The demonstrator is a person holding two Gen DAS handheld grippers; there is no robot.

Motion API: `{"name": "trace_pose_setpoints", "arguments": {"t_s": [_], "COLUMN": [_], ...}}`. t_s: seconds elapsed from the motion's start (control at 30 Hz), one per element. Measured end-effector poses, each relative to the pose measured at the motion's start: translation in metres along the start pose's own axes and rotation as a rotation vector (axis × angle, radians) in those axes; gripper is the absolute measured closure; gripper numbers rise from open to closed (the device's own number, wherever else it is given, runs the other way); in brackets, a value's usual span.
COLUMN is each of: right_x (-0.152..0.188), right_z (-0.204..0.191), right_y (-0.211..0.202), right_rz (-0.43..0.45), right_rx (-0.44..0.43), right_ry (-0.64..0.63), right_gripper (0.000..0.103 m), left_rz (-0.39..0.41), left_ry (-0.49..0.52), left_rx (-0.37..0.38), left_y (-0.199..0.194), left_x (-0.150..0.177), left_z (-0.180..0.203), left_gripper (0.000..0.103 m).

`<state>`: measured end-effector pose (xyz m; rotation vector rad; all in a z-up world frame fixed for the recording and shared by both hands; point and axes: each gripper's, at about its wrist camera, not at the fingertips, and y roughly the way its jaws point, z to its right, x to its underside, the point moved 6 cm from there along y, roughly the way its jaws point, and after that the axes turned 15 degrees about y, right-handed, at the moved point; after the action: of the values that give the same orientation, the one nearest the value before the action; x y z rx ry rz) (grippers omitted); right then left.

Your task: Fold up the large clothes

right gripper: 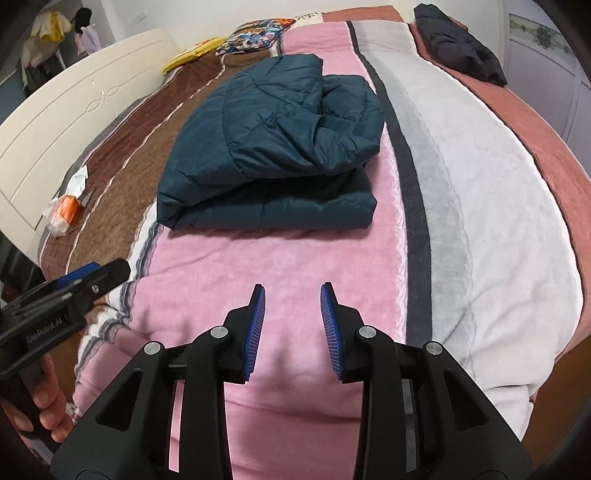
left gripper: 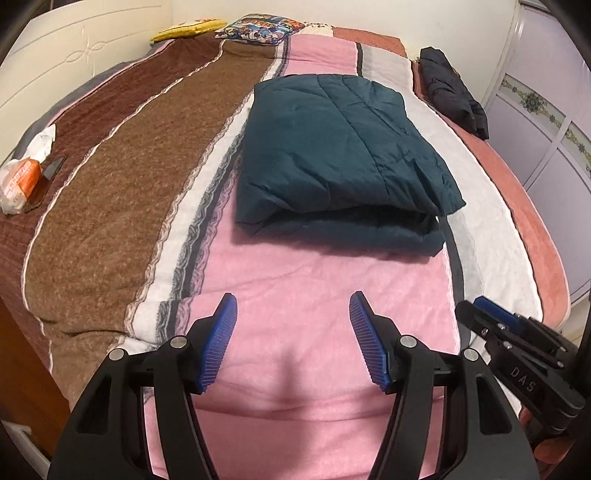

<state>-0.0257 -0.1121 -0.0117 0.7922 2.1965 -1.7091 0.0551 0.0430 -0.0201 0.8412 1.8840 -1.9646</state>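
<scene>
A dark teal quilted jacket (left gripper: 332, 155) lies folded in a thick rectangle on the pink stripe of the bed cover; it also shows in the right wrist view (right gripper: 269, 155). My left gripper (left gripper: 291, 306) is open and empty, held above the pink cover a little short of the jacket's near edge. My right gripper (right gripper: 291, 295) is open and empty, also short of the jacket. The right gripper shows at the right edge of the left wrist view (left gripper: 476, 310), and the left gripper at the left edge of the right wrist view (right gripper: 107, 273).
The bed cover (left gripper: 129, 177) has brown, white, pink and rust stripes. A black garment (left gripper: 454, 92) lies at the far right. A white and orange bag (left gripper: 22, 181) lies at the left edge. Pillows (left gripper: 255, 27) sit at the head, by the white headboard (right gripper: 74, 96).
</scene>
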Motion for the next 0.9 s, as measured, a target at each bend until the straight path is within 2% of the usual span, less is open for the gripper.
{"name": "trace_pose_setpoints", "arguments": {"t_s": [0.17,0.37,0.9], "right_x": [-0.001,0.001,0.005], "right_z": [0.002,0.004,0.008], "right_y": [-0.006,-0.003,0.003], "right_rz": [0.030,0.020,-0.002], "right_rx": [0.013,0.023,0.033], "right_ry": [-0.011,-0.014,-0.011], "right_gripper": [0.070,0.069,0.069], "left_rz": [-0.004,-0.007,-0.012], "left_ry": [0.010,0.025,0.040], "left_rx": [-0.015,-0.044,-0.039], "left_y": [-0.002,-0.003,-0.004], "left_x": [0.004,0.007,0.008], "left_z": [0.004,0.009,0.016], "left_gripper": [0.042,0.042,0.042]}}
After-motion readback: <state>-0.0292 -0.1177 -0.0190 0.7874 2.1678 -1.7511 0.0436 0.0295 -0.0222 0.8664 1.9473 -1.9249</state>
